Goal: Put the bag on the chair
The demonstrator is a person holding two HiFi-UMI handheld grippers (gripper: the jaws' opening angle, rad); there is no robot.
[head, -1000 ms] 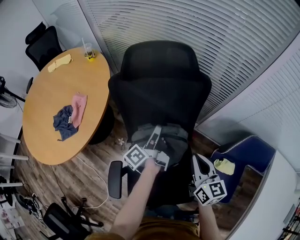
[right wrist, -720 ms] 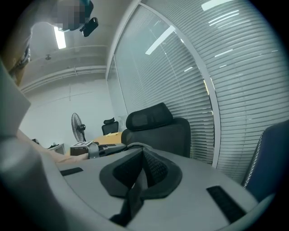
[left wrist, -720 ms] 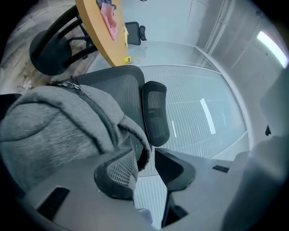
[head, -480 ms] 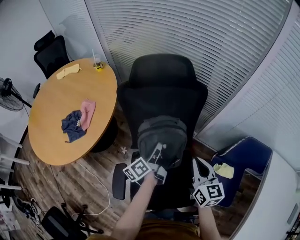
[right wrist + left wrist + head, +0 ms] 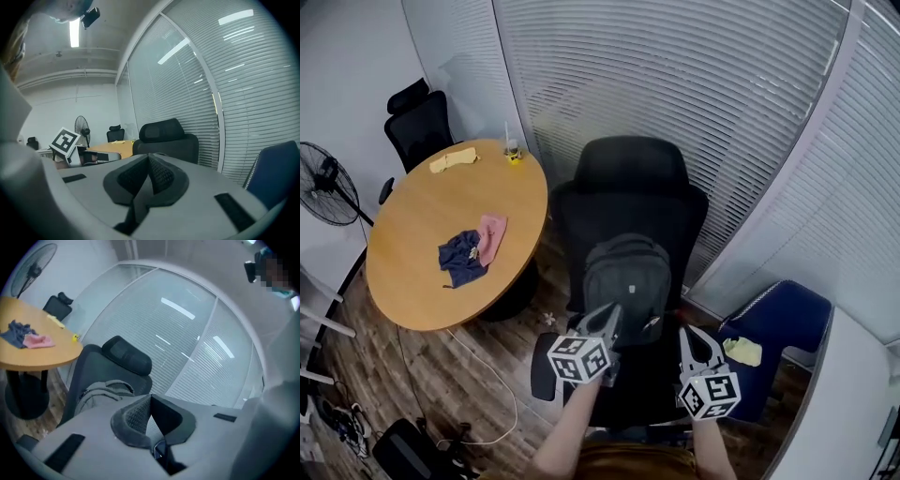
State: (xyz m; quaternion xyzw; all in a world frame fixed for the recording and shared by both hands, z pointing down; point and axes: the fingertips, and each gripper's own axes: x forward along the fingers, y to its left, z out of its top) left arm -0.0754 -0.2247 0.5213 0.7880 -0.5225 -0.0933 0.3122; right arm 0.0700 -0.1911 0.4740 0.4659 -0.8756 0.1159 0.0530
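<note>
A second ago our left gripper (image 5: 610, 316) was down on the bag (image 5: 626, 279); now it has drawn back and stands clear of it, with its jaws pressed together on nothing. The right gripper (image 5: 689, 336) is also closed and empty, low beside the seat. The bag stands upright on the chair (image 5: 630, 178), its back against the backrest and near the middle of the seat, not at an edge. We judge the placing done; all that is left is to see that the bag stays upright.

The room is tight at the sides. The table (image 5: 412, 272) is close on the chair's left, the blue chair (image 5: 792, 314) is just beside our right gripper, and the blinds (image 5: 675, 75) close off the back. The armrest (image 5: 542, 367) sits just below our left gripper. The open way out is straight back toward us.
</note>
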